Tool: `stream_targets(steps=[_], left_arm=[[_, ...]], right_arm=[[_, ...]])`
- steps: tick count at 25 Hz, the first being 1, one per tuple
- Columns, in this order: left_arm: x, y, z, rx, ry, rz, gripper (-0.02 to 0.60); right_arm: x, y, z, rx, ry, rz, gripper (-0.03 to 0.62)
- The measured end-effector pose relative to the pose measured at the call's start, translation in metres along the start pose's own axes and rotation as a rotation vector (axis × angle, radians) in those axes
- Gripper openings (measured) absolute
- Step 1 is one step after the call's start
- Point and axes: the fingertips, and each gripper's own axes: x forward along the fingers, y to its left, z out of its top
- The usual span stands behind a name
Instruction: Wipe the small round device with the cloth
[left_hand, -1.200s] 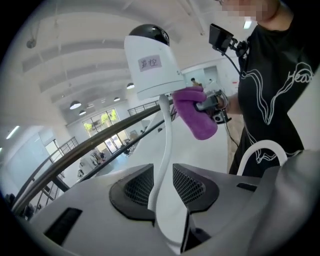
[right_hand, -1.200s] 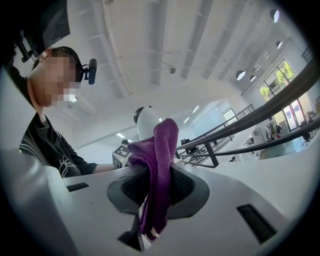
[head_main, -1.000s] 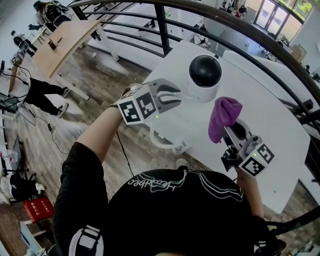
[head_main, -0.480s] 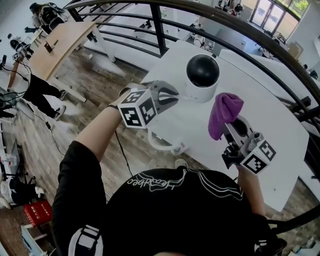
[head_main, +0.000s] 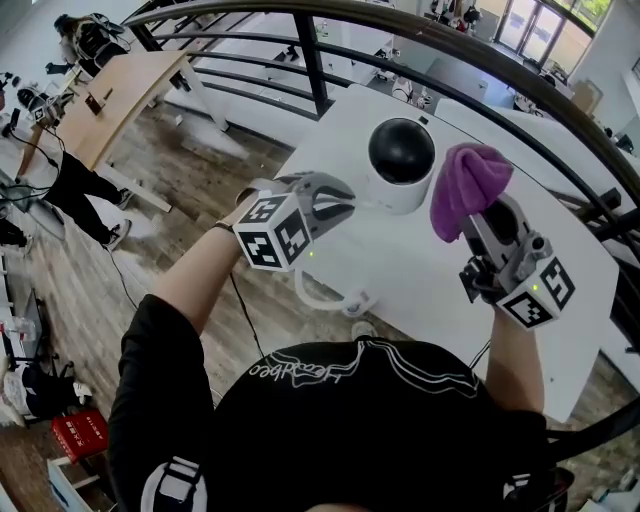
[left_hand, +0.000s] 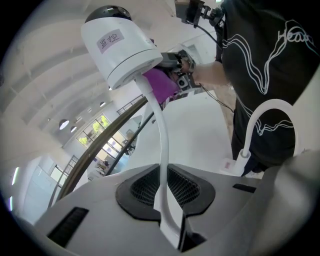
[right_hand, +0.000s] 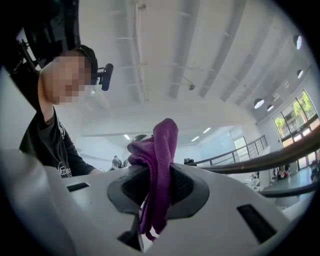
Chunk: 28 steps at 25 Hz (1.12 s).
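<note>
The small round device (head_main: 402, 165), a white body with a black dome, stands on the white table (head_main: 545, 262); in the left gripper view the device (left_hand: 120, 45) is above my jaws. My left gripper (head_main: 343, 201) sits just left of it, and its jaws have just been closing onto the device's white cable (left_hand: 163, 150), which they now pinch. My left gripper (left_hand: 168, 192) shows the cable running out between its pads. My right gripper (head_main: 480, 215) is shut on the purple cloth (head_main: 468, 186), held up right of the device. In the right gripper view the cloth (right_hand: 159, 160) hangs bunched between the jaws.
The cable loops (head_main: 330, 298) over the table's near edge down to a plug. A dark metal railing (head_main: 320, 50) curves behind the table. Beyond it, lower down, are a long wooden table (head_main: 130, 85) and a person (head_main: 70, 180).
My right gripper has risen with the cloth and now sits closer beside the device. My left gripper stays in place; its jaws have narrowed onto the white cable.
</note>
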Motion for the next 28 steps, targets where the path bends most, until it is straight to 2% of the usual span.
stream_targets(steps=[4,9,14,28], left_arm=[[0.000,0.001,0.004,-0.007,-0.003,0.007,0.055],[0.001,0.000,0.003,-0.007,0.002,0.012,0.055],[0.002,-0.001,0.005,-0.013,0.011,0.012,0.055],[0.002,0.000,0.001,-0.040,0.017,0.007,0.057]], right_arm=[[0.013,-0.002,0.029,-0.101,-0.042,0.057,0.066],[0.028,0.005,0.045,-0.212,-0.067,0.133,0.066],[0.033,0.010,0.053,-0.236,-0.085,0.181,0.066],[0.033,0.028,0.031,-0.292,-0.043,0.230,0.066]])
